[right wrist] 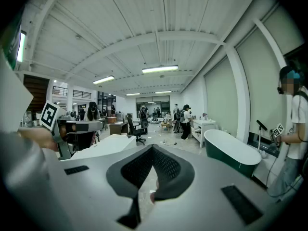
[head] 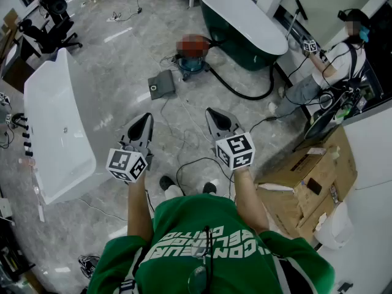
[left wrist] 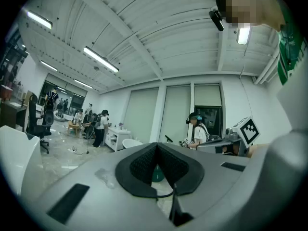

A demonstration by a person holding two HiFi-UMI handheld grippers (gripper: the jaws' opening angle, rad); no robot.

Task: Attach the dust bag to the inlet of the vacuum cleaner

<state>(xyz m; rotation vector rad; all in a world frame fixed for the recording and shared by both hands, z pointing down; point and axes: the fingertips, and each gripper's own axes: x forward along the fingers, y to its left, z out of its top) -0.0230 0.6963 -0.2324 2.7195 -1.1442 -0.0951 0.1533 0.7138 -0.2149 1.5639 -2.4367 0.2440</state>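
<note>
Held out side by side near the centre of the head view: left gripper (head: 147, 116) at 9 o'clock, right gripper (head: 212, 111) at 3 o'clock, apart from each other. Both closed, pad tips pressed together, nothing between them. Same reading along the jaws of the left gripper (left wrist: 156, 146) and the right gripper (right wrist: 153, 148).

At 12 o'clock, on the grey floor (head: 122, 60) and well apart from both grippers: vacuum cleaner (head: 195, 63), teal canister, top hidden under a mosaic patch. Black hose (head: 239, 94) trailing from it toward 3 o'clock. Just beside it at 8 o'clock, a grey flat square piece (head: 162, 84); whether the dust bag, impossible to tell.

At 9 o'clock, a white bathtub (head: 55, 127); at 1 o'clock, a dark green bathtub (head: 245, 23); at 4 o'clock, flattened cardboard (head: 312, 176); at 2 o'clock, another person (head: 340, 57).

Writing: white block lettering across the green shirt (head: 184, 225) at 6 o'clock, upside down and not legible. On the marker cubes (head: 127, 164), only black-and-white square patterns, no words.
</note>
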